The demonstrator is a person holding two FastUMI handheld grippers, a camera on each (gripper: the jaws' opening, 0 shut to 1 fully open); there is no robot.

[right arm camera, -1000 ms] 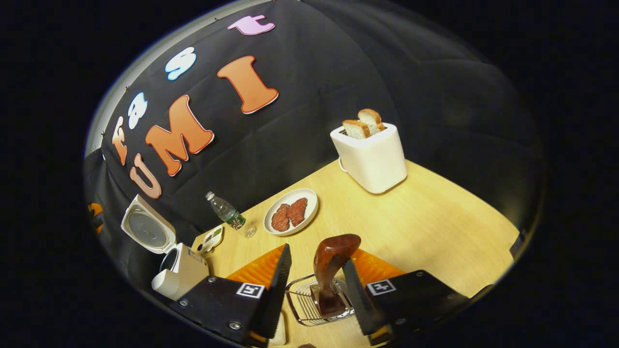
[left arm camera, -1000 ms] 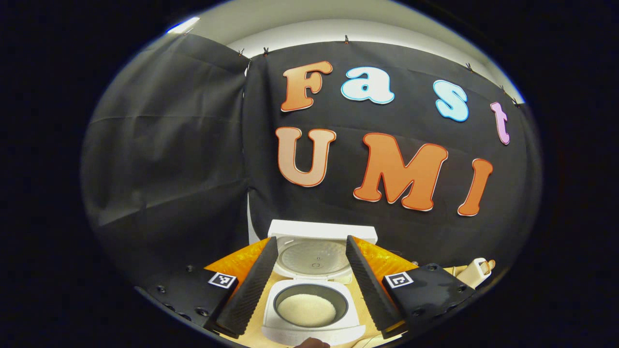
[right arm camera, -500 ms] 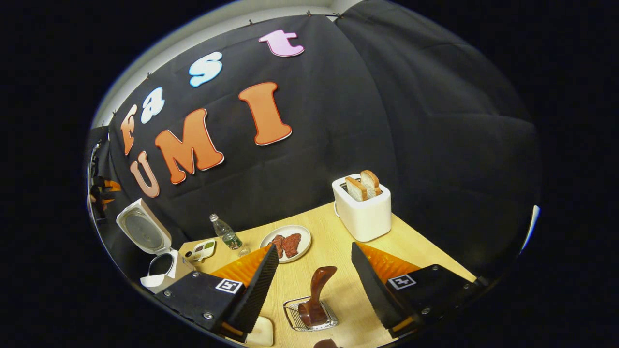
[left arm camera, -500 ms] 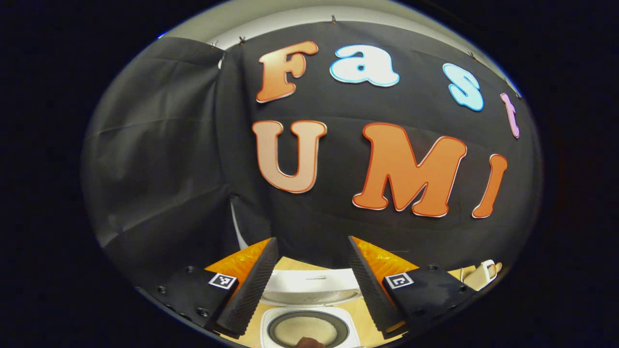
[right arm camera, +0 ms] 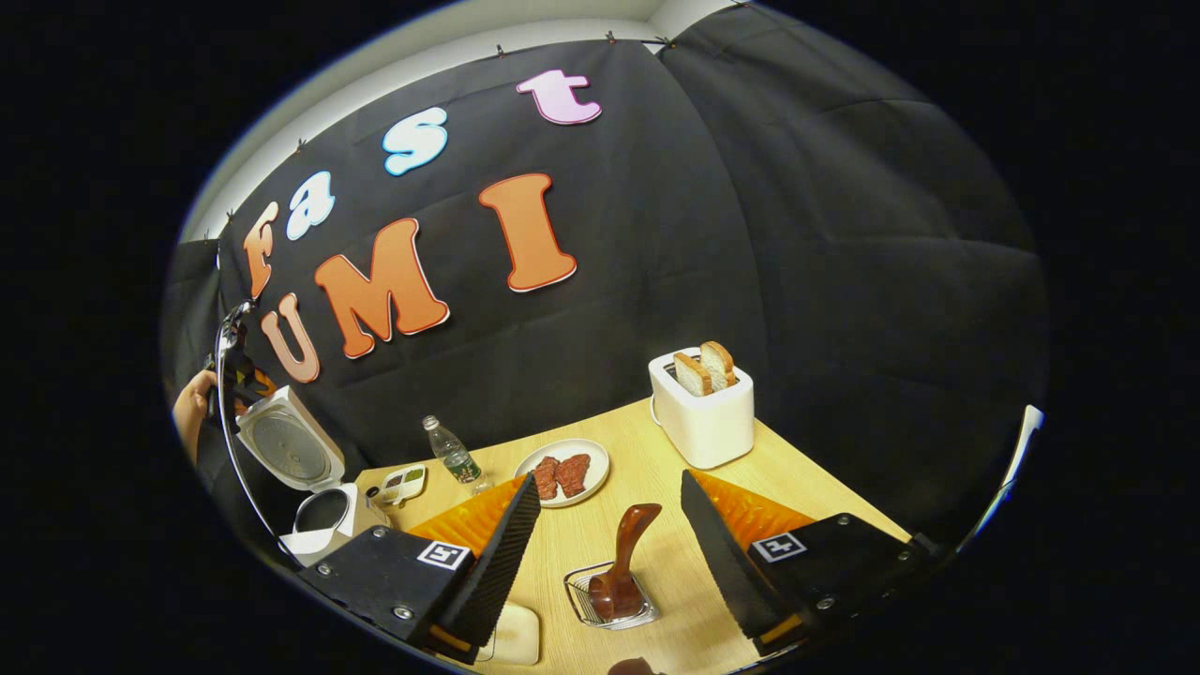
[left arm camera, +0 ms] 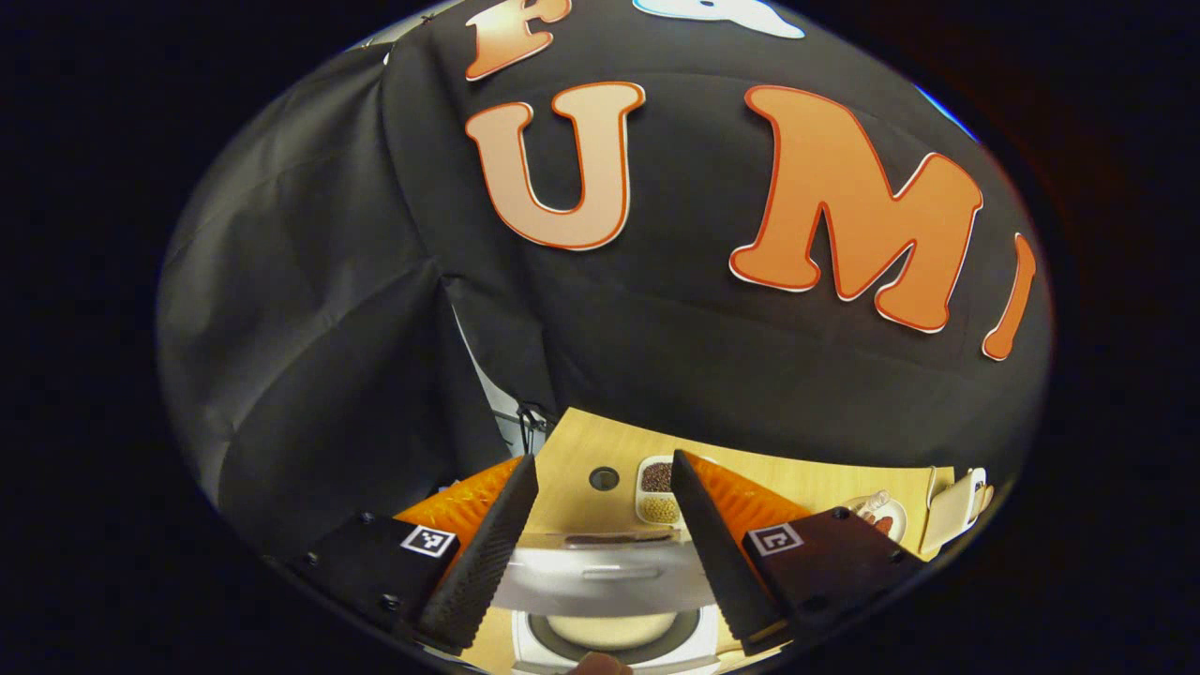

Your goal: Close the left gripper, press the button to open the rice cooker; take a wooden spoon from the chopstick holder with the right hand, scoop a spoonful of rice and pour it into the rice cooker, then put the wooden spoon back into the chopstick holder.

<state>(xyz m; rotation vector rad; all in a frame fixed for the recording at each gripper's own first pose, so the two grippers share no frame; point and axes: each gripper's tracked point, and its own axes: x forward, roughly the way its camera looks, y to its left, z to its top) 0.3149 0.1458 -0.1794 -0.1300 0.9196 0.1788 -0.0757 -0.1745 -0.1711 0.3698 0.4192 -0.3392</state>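
While the right tongs [right arm camera: 600, 544] hang spread, the wooden spoon [right arm camera: 624, 562] stands in its wire holder [right arm camera: 611, 600] on the desk [right arm camera: 844, 478], dead ahead between the fingers (handle tilted up-right); left tongs [left arm camera: 600, 525] spread over the open cooker [left arm camera: 614, 637].

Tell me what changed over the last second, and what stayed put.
The right gripper, jaws open, backed away from the wooden spoon, which it had closely straddled; the spoon now stands in the chopstick holder apart from both fingers. The left gripper, also open, rose above the rice cooker. The cooker's lid stayed open; toaster, plate and bottle unmoved.
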